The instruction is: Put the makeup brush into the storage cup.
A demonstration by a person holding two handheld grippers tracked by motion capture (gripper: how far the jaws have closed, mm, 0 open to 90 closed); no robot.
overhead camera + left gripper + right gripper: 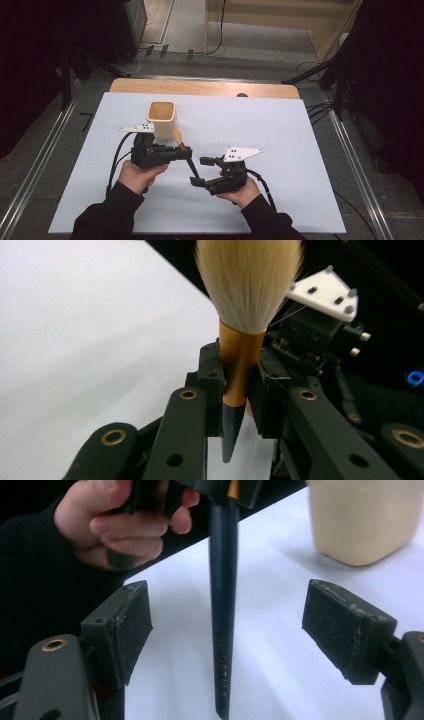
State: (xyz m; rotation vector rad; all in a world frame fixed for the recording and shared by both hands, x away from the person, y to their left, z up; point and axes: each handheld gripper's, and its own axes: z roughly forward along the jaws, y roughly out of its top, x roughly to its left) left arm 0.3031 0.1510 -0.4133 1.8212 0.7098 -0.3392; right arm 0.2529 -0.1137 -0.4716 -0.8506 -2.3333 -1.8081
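The left gripper (186, 156) has its fingers (212, 385) clenched on a makeup brush (240, 347), pinching the copper-coloured collar just below the bristles. In the left gripper view the brush stands along the picture's height: the pale, fluffy bristle head fans out at the top, past the fingertips, and the dark tapered handle comes down between the fingers to a point toward the gripper's body. In the high view the brush (178, 138) runs on a slant above the white tabletop (280, 130), its copper end up and away from the person, beside the cream cup (162, 119), and its dark handle reaching down and to the right toward the right gripper (198, 171). That gripper's fingers (120, 630) are released and spread wide, one on each side of the handle without touching it; no earlier moment is shown to compare. In the right gripper view the dark handle (223, 605) hangs nearly upright between the two pads, tip downward, with faint lettering along its length. The person's left hand (125, 522) shows behind it at upper left, and the cup (362, 517) stands on the tabletop at upper right.
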